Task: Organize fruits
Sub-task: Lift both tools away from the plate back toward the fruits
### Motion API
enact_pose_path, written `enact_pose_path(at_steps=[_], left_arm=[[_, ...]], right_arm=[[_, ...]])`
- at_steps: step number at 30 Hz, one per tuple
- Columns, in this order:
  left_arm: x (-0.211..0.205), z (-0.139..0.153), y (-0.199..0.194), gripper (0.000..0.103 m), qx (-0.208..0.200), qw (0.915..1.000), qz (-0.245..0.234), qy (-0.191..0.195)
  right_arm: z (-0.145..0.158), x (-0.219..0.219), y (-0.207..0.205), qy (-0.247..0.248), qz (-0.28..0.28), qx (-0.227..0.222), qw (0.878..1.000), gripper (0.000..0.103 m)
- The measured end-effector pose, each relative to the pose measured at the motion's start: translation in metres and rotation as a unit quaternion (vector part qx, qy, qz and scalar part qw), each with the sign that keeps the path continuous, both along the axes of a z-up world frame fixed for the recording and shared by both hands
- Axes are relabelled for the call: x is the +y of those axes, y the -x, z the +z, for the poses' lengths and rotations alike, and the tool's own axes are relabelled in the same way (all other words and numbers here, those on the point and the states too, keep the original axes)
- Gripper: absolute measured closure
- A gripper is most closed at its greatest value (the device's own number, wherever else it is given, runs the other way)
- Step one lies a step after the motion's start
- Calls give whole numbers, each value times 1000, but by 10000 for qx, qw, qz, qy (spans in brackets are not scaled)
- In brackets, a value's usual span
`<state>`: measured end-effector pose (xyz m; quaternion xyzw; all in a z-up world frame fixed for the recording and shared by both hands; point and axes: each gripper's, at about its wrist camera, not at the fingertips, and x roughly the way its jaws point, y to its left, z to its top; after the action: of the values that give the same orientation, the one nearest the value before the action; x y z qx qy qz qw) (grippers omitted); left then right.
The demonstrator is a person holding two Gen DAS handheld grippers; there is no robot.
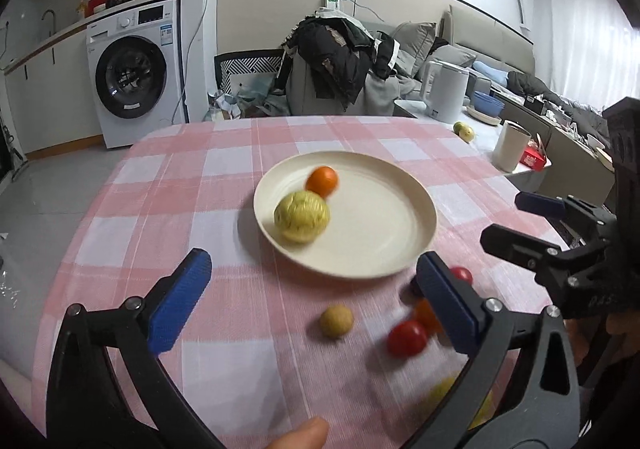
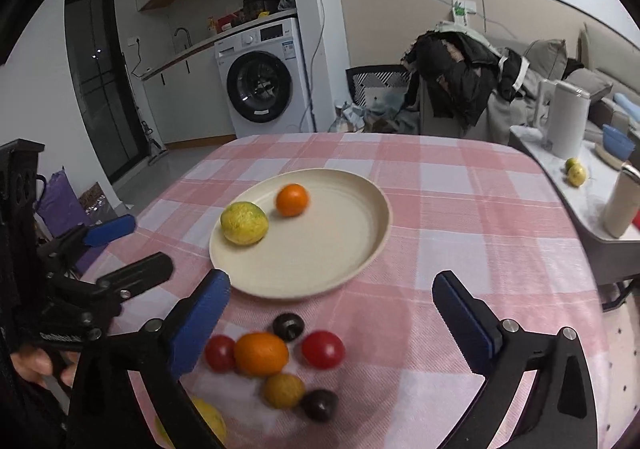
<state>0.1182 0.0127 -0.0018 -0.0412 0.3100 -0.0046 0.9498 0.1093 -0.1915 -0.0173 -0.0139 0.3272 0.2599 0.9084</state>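
Here, a cream plate (image 2: 320, 269) is seen in the middle of the desk (image 2: 460, 209), which is covered with a pink and white checked cloth. Two fruits are held by the plate: a yellow-green fruit (image 2: 244, 223) at its left edge and a small orange fruit (image 2: 292, 200) just beyond it, a little farther away. They look close together but not pressed.

The left hand-held gripper (image 1: 308, 285) is spread wide, and nothing is held between its blue pads. The right hand-held gripper (image 2: 332, 313) is spread wide too, with nothing pinched. Both are kept above the near side of the desk, near the plate.

More fruits are left on the cloth, near the plate's near edge. A bigger orange fruit (image 2: 261, 353) is seen in the middle of the group. A red fruit (image 2: 323, 349) is just to its right and another red one (image 2: 219, 352) is touching its left side. A dark fruit (image 2: 288, 326) lies behind them, and a second dark fruit (image 2: 319, 404) lies nearest, beside a small yellow-brown fruit (image 2: 283, 390).
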Motion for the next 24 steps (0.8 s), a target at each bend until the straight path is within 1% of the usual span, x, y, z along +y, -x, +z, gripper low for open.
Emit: enact_pose_path(at_steps=[6, 9, 12, 14, 16, 20, 24], left_arm=[[-13, 5, 38, 1, 44, 9999, -37, -113], [-21, 7, 54, 1, 35, 9998, -145, -147], [-32, 8, 67, 1, 27, 9994, -209, -281], [-37, 8, 76, 1, 25, 9992, -246, -328], [-39, 10, 82, 1, 27, 9993, -282, -259], [-38, 10, 89, 1, 88, 9994, -342, -54], [-42, 9, 92, 1, 210, 9989, -416, -71]], right_arm=[[-2, -13, 21, 132, 73, 91, 9998, 0], [-2, -18, 29, 155, 94, 129, 9998, 0], [-5, -22, 33, 149, 152, 164, 9996, 0], [-8, -23, 33, 244, 118, 213, 9994, 0], [-11, -23, 33, 368, 97, 273, 9989, 0], [-12, -24, 35, 439, 196, 292, 9984, 0], [-14, -21, 37, 609, 338, 349, 9970, 0]])
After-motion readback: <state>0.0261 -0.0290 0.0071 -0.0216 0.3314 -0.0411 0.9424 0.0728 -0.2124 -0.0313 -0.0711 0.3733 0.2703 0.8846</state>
